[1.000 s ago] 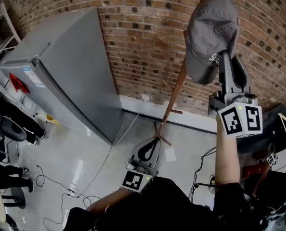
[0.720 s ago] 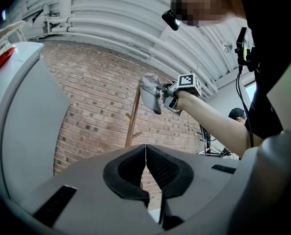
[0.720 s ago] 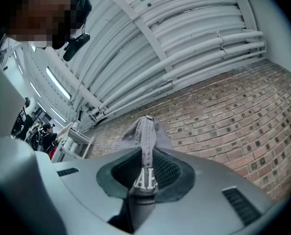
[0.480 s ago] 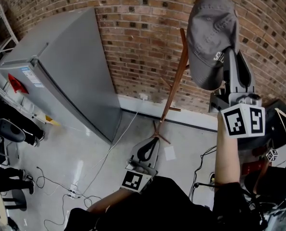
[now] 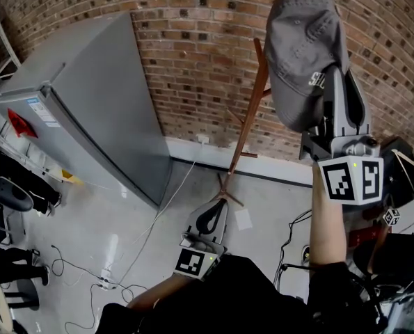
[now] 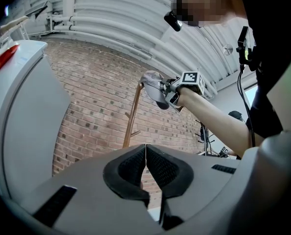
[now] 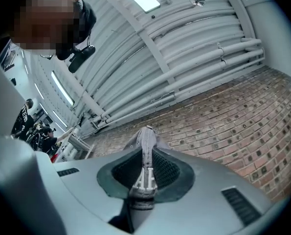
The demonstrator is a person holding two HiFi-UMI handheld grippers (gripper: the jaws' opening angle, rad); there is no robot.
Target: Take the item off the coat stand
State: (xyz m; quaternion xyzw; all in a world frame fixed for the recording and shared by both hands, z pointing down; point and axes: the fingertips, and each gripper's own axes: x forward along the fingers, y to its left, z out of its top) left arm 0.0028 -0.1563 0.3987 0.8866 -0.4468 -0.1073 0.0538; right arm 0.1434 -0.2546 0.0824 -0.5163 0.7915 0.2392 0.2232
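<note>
Grey cap (image 5: 300,40) is seen high at the right, clamped at its lower edge by the right gripper (image 5: 337,92), which is raised steeply. In the right gripper view a fold of the cap's fabric is pinched edge-on between the pads, and the jaws have just been closing a little tighter on it. The wooden coat stand (image 5: 247,120) is set against the far brick wall (image 5: 193,47), left of the cap, its pole slanting up towards the crown. A brown tip is glimpsed at the cap's top edge, so it cannot be settled whether the crown is hooked on the top peg or only lies against it. In the left gripper view the cap is shown touching or just beside the pole's top. The grasp is judged done; the lift-off is judged under way but not proven complete. Left to do: the cap is to be carried clear of the stand and brought away. The left gripper (image 5: 216,211) is held low and near, jaws pressed together with nothing between them, well apart from the stand's top.
</note>
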